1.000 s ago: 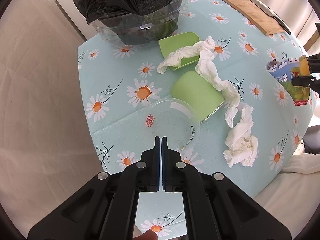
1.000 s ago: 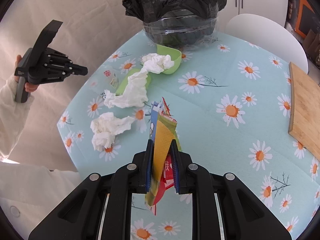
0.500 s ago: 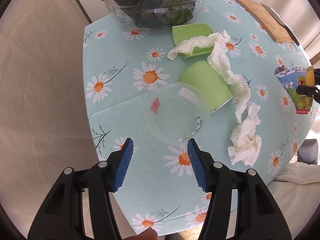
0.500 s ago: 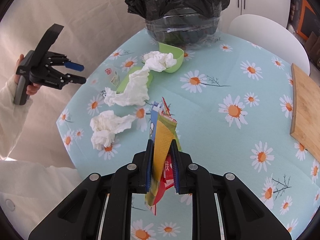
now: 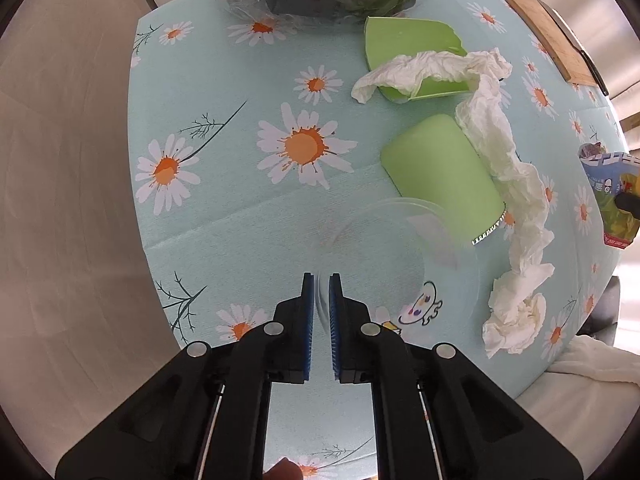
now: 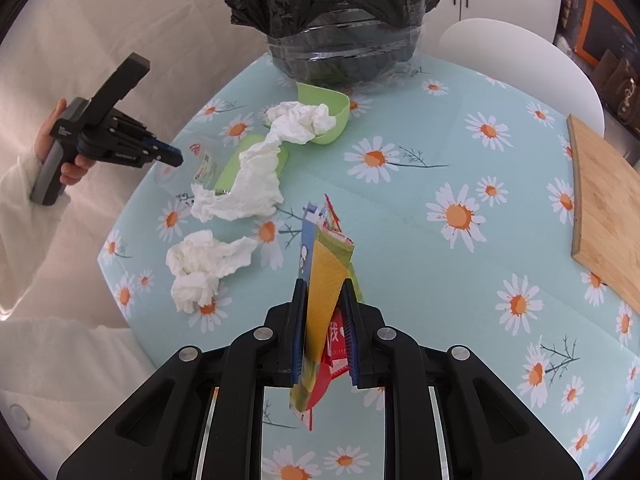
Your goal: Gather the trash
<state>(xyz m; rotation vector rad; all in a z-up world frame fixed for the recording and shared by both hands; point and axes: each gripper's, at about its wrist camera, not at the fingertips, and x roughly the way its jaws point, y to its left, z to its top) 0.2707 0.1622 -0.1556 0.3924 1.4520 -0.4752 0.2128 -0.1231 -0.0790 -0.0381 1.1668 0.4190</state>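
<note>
On a round table (image 6: pixel 420 200) under a pale blue daisy-print cloth, the left gripper (image 5: pixel 321 280) points straight down at the near rim of a clear plastic cup (image 5: pixel 400 256) lying on its side. Its jaws have just been closing and now stand nearly together, pinching the cup's thin transparent rim between the blue pads (image 5: pixel 307 312). The right gripper (image 6: pixel 325 292) is clamped on a bundle of crumpled snack wrappers (image 6: pixel 326 264) — yellow, green, blue and red — held above the cloth.

Beside the cup lie a green paper cup (image 5: pixel 440 176) on its side and a torn green cup piece (image 5: pixel 412 40), with a long twisted white tissue (image 5: pixel 500 148) draped across both. A second wad of tissue (image 5: pixel 516 320) sits nearer the table's right edge. At the far side stands a clear bin lined with a black bag (image 6: pixel 336 12) — a wooden cutting board (image 6: pixel 604 200) lies far right. A hand in a white sleeve (image 6: pixel 24 188) holds the left gripper's handle.
</note>
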